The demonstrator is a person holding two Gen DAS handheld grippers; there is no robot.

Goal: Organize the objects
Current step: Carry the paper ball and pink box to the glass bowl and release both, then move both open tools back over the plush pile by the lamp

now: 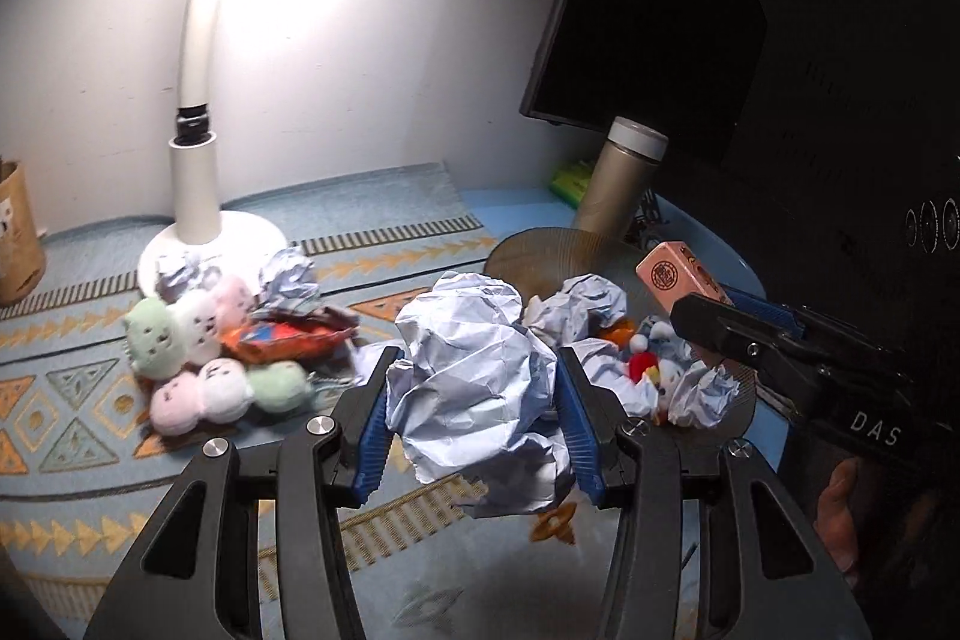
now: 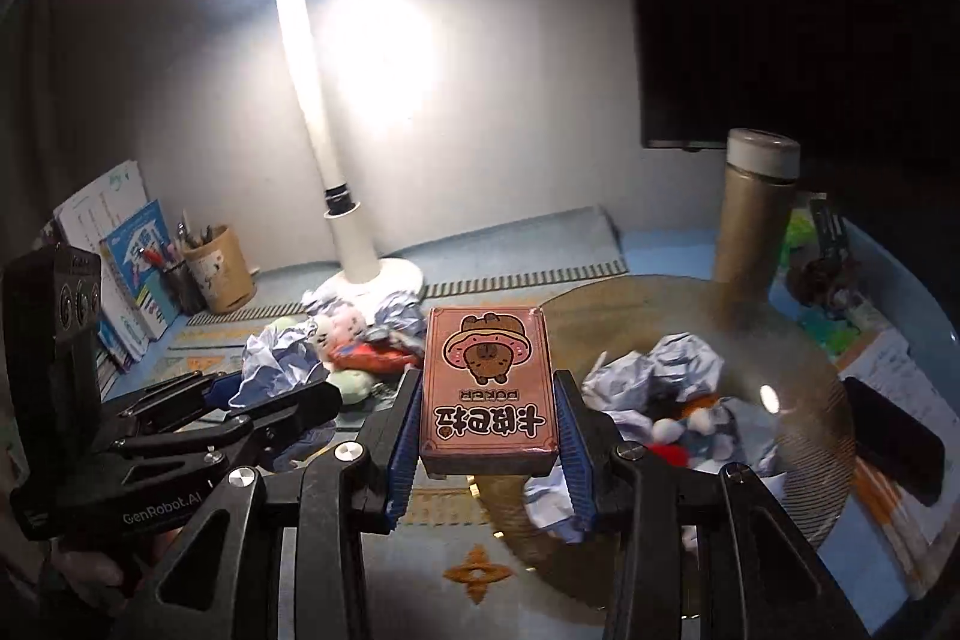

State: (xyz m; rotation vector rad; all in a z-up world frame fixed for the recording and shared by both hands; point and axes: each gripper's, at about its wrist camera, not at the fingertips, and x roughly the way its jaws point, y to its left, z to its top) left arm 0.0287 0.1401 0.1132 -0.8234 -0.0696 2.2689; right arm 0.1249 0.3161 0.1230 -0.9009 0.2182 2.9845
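My left gripper (image 1: 474, 370) is shut on a large crumpled ball of white paper (image 1: 474, 382), held above the patterned mat. My right gripper (image 2: 489, 400) is shut on a pink card box (image 2: 487, 391) printed with a cartoon bear; the same card box (image 1: 678, 277) shows at the right of the left wrist view. A round glass tray (image 2: 780, 340) lies at the right with more crumpled paper (image 2: 660, 370) and a small red and white toy (image 2: 669, 439) on it. Pastel plush toys (image 1: 198, 358) and an orange wrapper (image 1: 282, 334) are piled by the lamp base.
A lit white desk lamp (image 2: 354, 232) stands at the back on the patterned mat (image 1: 78, 388). A gold flask (image 2: 753, 214) stands behind the tray. A pen cup (image 2: 219, 271) and books (image 2: 129, 268) are at the back left. A dark monitor (image 1: 648, 10) fills the right.
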